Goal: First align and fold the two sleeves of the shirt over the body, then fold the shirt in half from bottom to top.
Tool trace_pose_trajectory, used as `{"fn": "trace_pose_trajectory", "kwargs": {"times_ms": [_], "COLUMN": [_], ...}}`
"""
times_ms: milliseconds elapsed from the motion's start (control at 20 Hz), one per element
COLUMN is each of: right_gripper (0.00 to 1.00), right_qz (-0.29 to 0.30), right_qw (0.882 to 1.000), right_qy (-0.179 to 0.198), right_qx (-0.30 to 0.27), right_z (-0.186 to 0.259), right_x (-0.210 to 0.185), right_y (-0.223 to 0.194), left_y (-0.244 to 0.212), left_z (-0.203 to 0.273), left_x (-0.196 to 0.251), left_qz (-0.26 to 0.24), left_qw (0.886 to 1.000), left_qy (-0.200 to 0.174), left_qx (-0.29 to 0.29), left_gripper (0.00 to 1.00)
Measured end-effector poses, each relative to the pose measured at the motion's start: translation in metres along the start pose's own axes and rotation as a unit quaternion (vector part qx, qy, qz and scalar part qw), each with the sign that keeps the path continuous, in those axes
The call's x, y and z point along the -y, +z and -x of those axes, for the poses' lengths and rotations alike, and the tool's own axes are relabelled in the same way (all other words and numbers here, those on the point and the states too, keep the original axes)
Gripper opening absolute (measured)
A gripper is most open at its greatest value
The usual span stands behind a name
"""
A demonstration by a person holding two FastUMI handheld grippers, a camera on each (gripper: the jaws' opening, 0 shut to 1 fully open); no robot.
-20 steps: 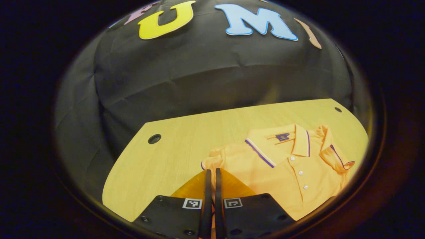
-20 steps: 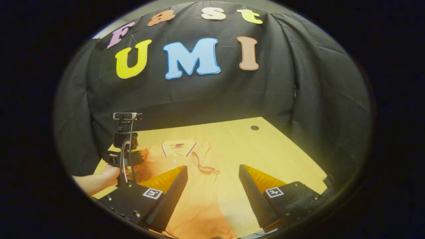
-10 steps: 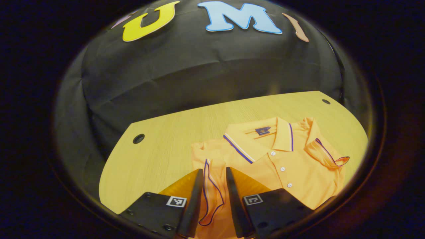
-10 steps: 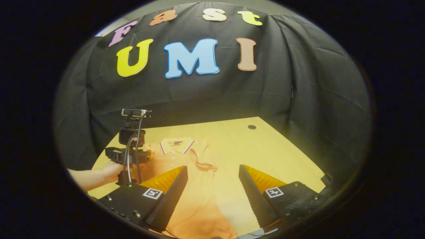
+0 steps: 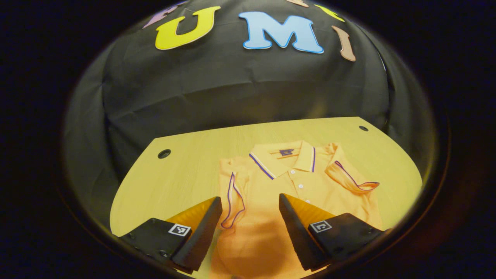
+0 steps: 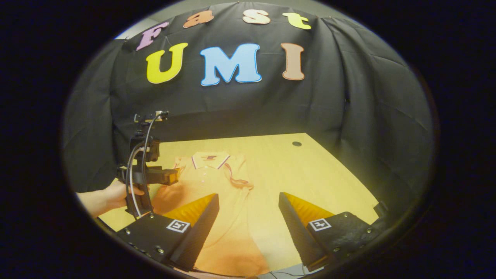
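Our left hand-held gripper [image 5: 248,217] has let go of the left sleeve [image 5: 232,193] and drawn back, fingers now spread wide above the shirt [image 5: 294,186], which lies flat on the desk [image 5: 186,170]. Both sleeves sit folded over the body, below the collar [image 5: 283,157]. In the right gripper view, our right hand-held gripper [image 6: 248,217] hangs spread over the hem end. Sleeves look done; next we'd pinch the hem and carry it up toward the collar.

Shirt [image 5: 310,193] flat on table [image 5: 182,174], collar [image 5: 283,157] toward the back wall, both sleeves folded over the body, left gripper [image 5: 250,228] above the shirt's lower left part, right gripper [image 6: 248,228] above its right edge, cable holes near the table's far corners
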State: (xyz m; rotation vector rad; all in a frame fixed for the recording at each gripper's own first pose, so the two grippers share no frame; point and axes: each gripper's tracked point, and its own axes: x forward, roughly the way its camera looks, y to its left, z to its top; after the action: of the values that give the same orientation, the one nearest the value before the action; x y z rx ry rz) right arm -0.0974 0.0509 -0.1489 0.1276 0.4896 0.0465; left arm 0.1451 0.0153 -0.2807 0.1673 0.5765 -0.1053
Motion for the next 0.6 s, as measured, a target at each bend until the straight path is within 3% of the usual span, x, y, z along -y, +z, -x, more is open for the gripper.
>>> {"fn": "trace_pose_trajectory", "kwargs": {"times_ms": [350,500,600], "right_gripper": [0.96,0.96,0.96], "right_qz": [0.054,0.072,0.079], "right_qw": [0.997,0.995,0.993], "right_qy": [0.054,0.069,0.075], "right_qx": [-0.027,-0.029,-0.036], "right_z": [0.029,0.043,0.048], "right_x": [0.005,0.007,0.007], "right_y": [-0.054,-0.075,-0.090], "left_y": [-0.063,-0.093,-0.113], "left_z": [0.120,0.169,0.198], "left_x": [0.013,0.016,0.016], "left_qz": [0.026,0.039,0.047], "left_qw": [1.000,0.999,0.999], "left_qy": [0.010,0.019,0.021], "left_qx": [-0.002,0.001,0.000], "left_gripper": [0.95,0.99,0.95]}}
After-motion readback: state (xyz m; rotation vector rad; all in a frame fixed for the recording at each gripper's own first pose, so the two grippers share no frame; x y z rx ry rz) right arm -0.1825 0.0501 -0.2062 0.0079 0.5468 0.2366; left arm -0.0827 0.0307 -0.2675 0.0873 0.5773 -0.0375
